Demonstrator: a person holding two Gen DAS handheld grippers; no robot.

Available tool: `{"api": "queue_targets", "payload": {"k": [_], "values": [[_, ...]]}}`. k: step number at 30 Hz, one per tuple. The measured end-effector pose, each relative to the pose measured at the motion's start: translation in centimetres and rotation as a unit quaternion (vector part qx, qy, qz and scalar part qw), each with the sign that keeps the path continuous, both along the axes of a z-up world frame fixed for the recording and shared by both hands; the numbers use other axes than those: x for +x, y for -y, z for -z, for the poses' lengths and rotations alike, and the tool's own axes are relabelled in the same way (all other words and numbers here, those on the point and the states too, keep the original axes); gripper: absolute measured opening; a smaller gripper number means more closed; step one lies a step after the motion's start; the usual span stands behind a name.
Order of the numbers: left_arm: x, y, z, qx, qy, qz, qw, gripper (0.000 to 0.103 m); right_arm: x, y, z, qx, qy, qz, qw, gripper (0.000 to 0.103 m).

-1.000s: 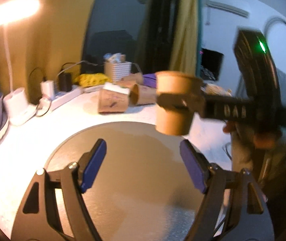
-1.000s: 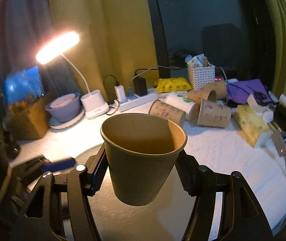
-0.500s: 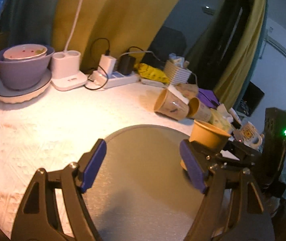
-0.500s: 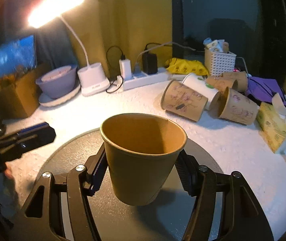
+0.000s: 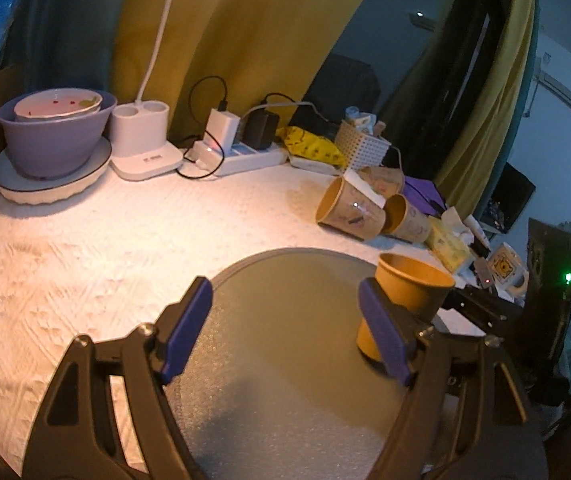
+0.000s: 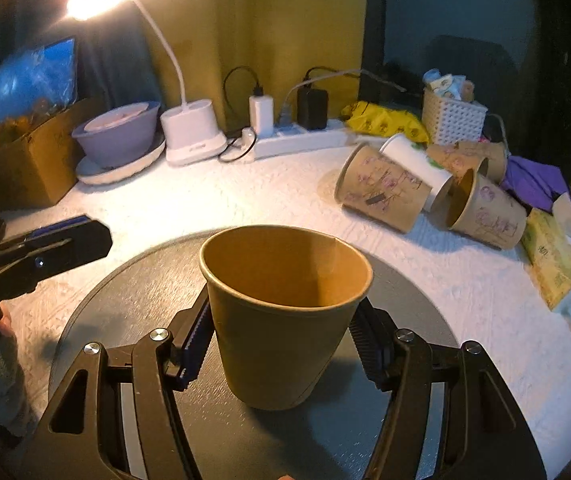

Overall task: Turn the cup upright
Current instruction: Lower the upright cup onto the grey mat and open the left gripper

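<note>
Nearest, in the right wrist view: right hand-held gripper (image 6: pixel 285 344) closed on the plain tan paper cup (image 6: pixel 285 312), ridged pads pressed against both sides of its lower wall. Cup mouth-up, close to vertical, base on or just above the round grey foam mat (image 6: pixel 133 292); contact under the base not clearly visible. From the left wrist view, same cup (image 5: pixel 407 300) near the mat's right edge, partly behind a blue pad.

Left hand-held gripper (image 5: pixel 285 332) spread wide with nothing between its blue pads, hovering over the mat (image 5: pixel 285 360), well apart from the cup.

Step in hand, by judgement: the set-down, flip itself apparently done. Next move: seat the base flat on the mat, then part the fingers evenly and draw straight back, since a light paper cup tips easily if one pad drags on the wall.

Farther out on the white textured table (image 6: pixel 245 200): a cluster of printed brown paper cups lying on their sides (image 6: pixel 385 190), a white power strip with chargers (image 6: pixel 297 136), a white desk lamp base (image 6: pixel 193 132), a purple bowl on a white plate (image 6: pixel 119 132).
</note>
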State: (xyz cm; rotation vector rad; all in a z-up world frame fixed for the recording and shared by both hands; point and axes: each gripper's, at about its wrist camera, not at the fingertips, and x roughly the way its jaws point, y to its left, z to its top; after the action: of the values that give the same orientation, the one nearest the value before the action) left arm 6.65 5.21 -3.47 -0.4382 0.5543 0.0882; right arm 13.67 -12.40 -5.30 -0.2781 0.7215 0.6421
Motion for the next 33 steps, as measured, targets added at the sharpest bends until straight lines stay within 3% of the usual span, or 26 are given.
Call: {"api": "queue_targets", "payload": {"k": [16,33], "values": [[-0.6,1.4,-0.7,0.025,0.018,0.009,0.9995,0.077,-2.2,1.1,-0.6,-0.010,0.009,0.002,1.000,0.074],[-1.4,5.5,-1.8,0.102,0.050,0.053,0.9921,0.078,-5.5,5.7,-1.7,-0.008,0.015,0.047,0.999,0.075]]}}
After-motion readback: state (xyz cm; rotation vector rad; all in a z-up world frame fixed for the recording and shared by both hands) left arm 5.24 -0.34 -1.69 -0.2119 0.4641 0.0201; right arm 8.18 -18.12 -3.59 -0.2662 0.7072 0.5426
